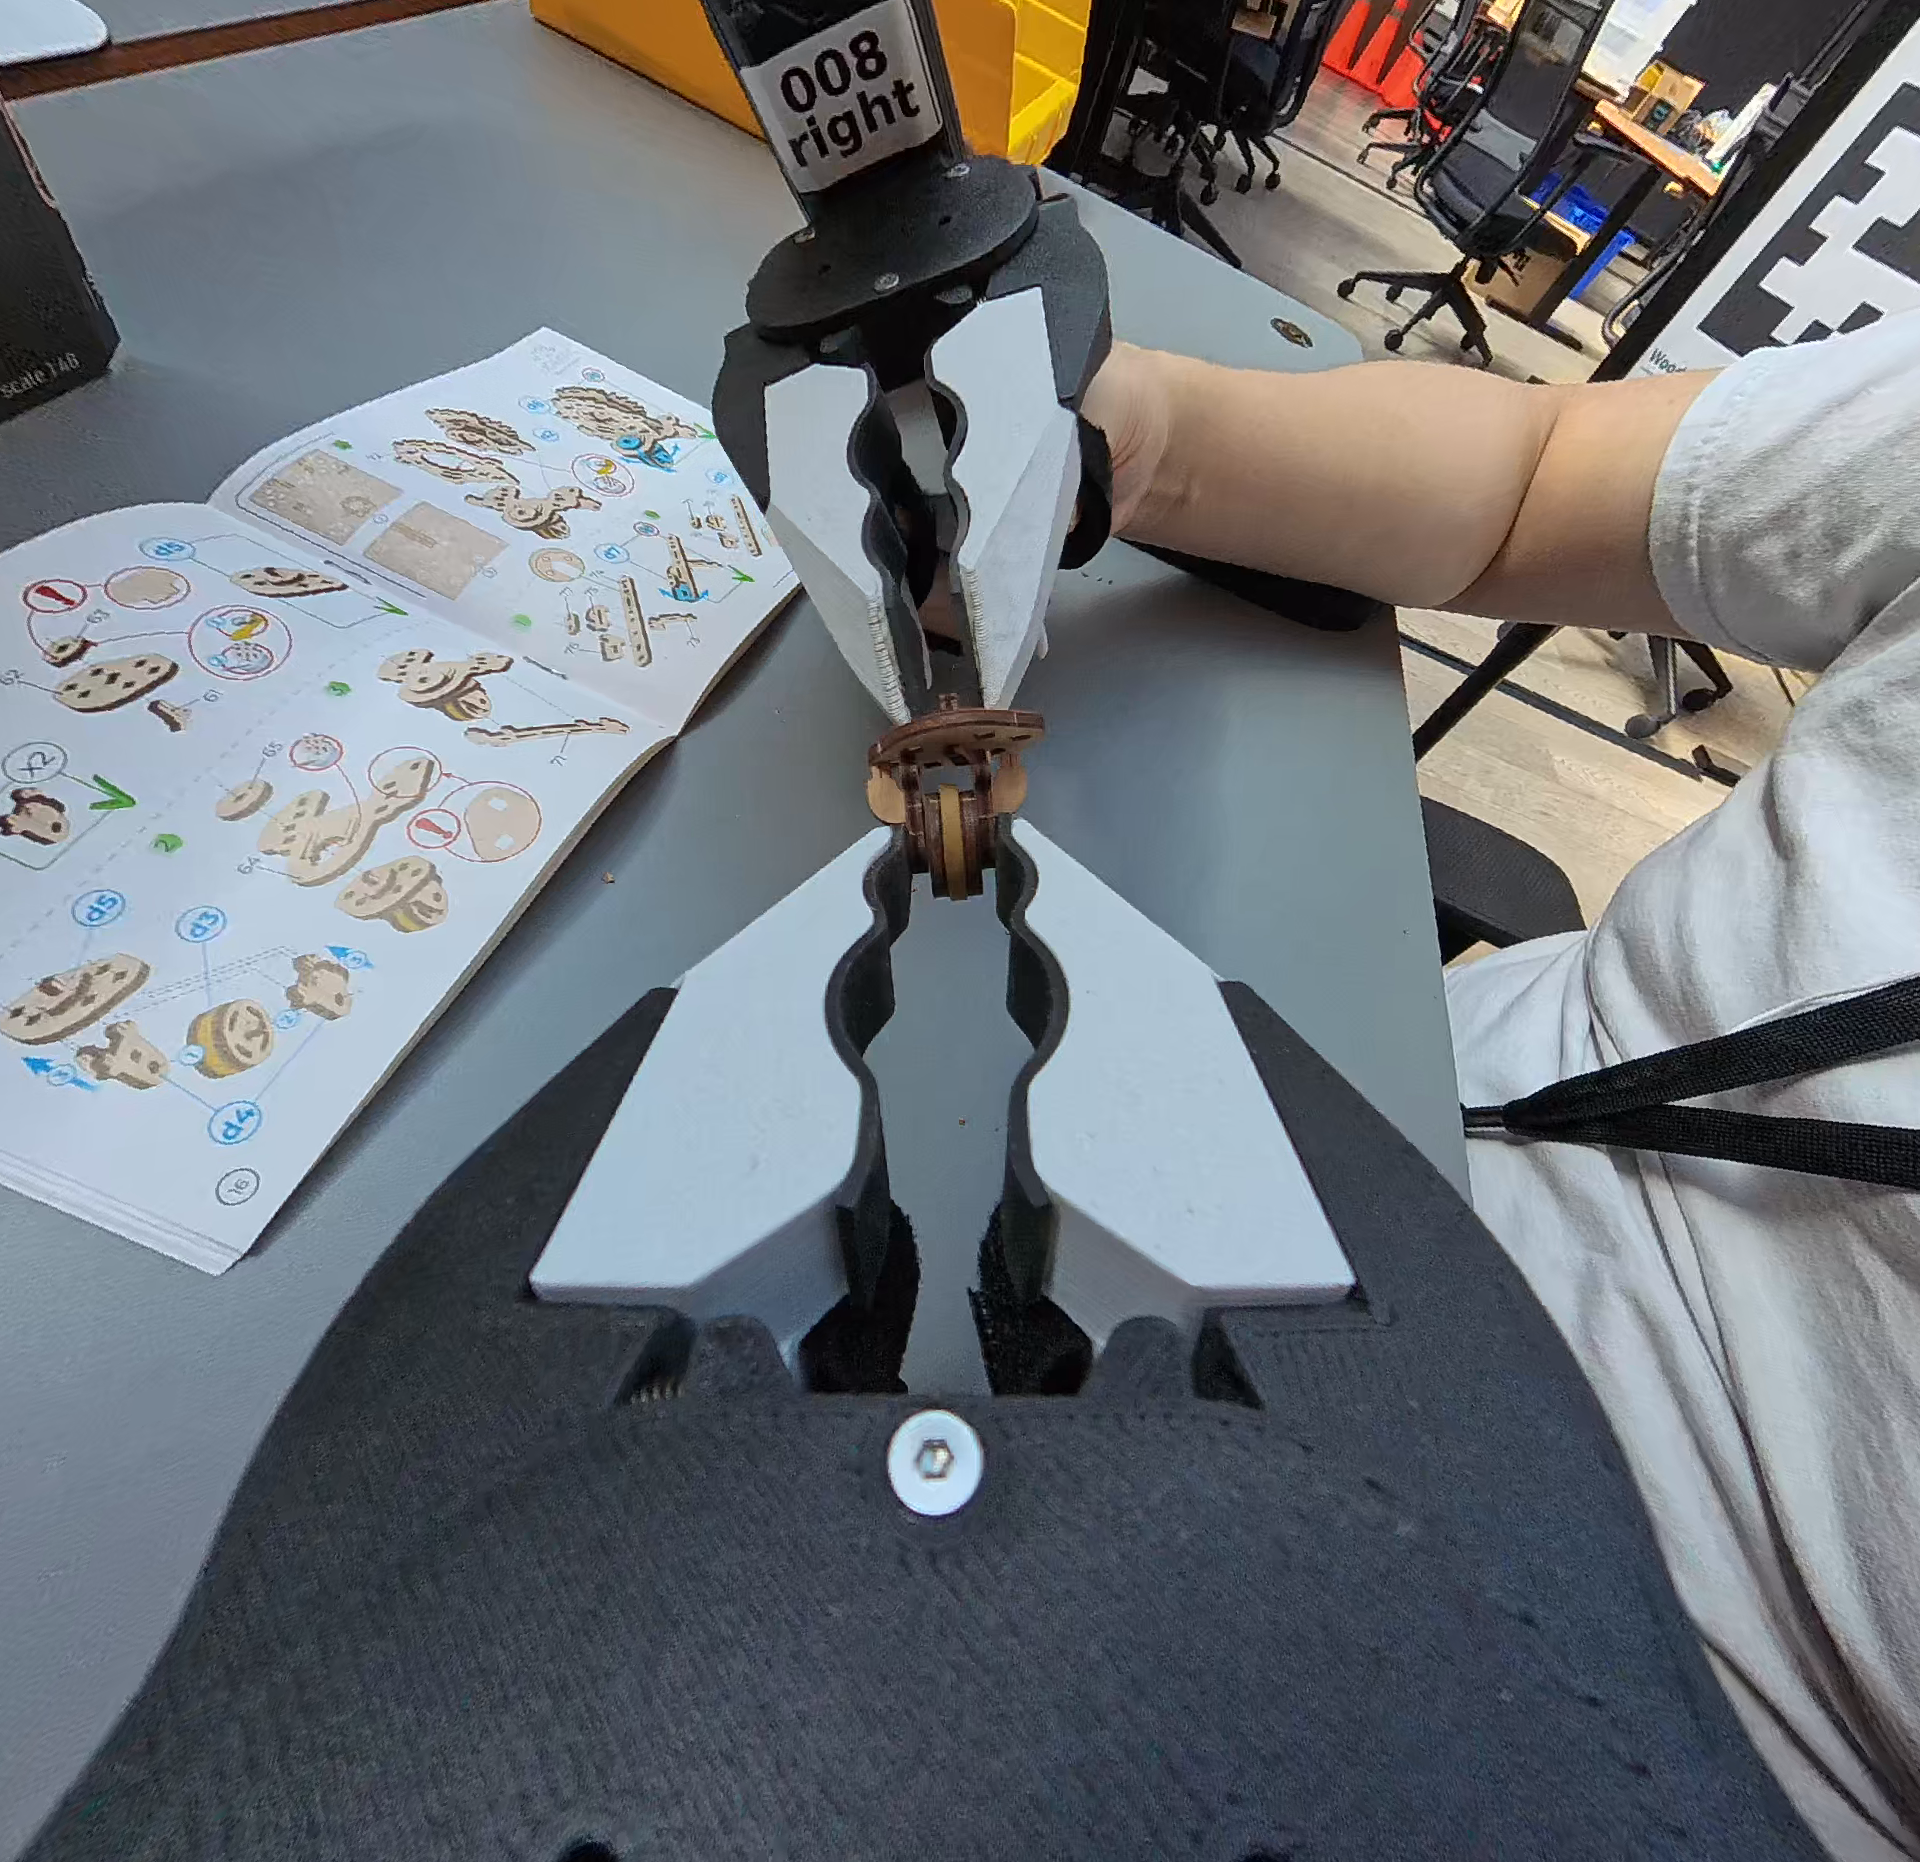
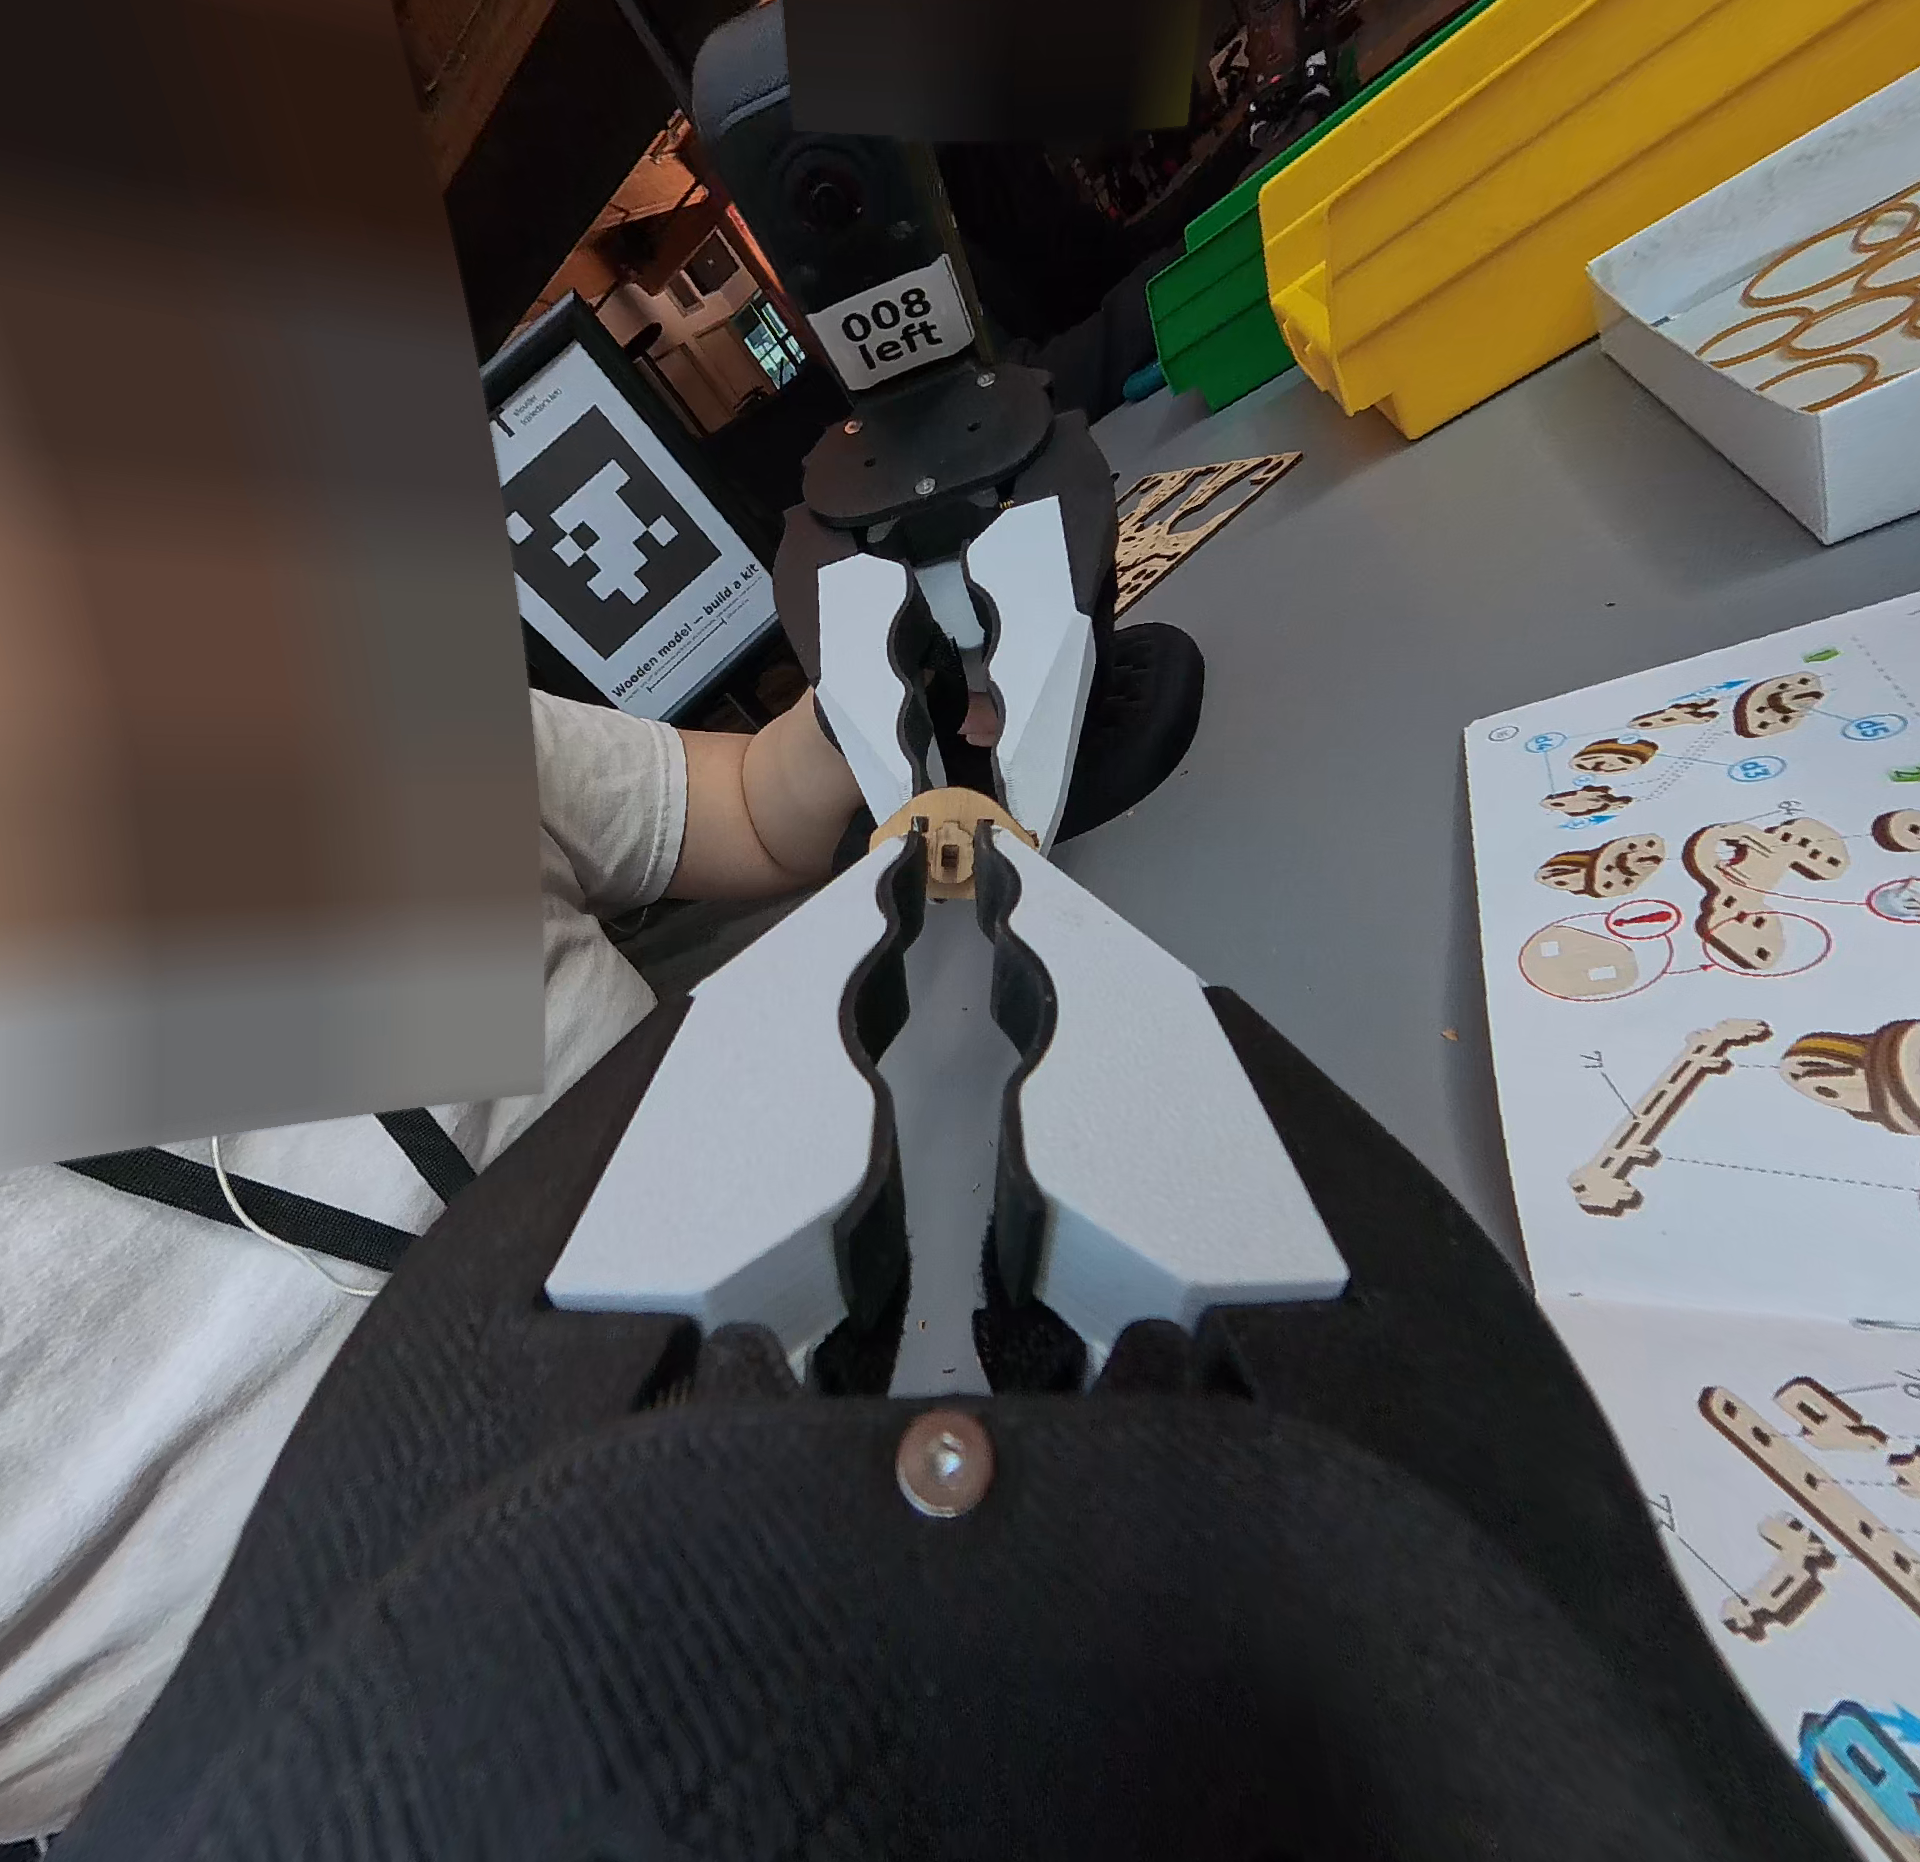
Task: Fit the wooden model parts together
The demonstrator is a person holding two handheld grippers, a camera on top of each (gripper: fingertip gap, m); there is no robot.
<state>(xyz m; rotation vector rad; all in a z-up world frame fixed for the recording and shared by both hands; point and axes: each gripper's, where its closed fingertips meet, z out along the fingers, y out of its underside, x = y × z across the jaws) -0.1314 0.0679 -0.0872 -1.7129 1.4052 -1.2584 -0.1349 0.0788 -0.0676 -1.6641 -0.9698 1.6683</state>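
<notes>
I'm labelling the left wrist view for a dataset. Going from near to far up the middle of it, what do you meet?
Left gripper → wooden model assembly → right gripper → yellow bin.

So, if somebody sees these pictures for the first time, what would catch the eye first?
Probably the small wooden model assembly held in mid-air above the grey table, pinched from opposite sides by the left hand-held gripper and the right hand-held gripper, tip to tip. Next, the open instruction booklet lying flat to the left, and the yellow bins behind.
</notes>
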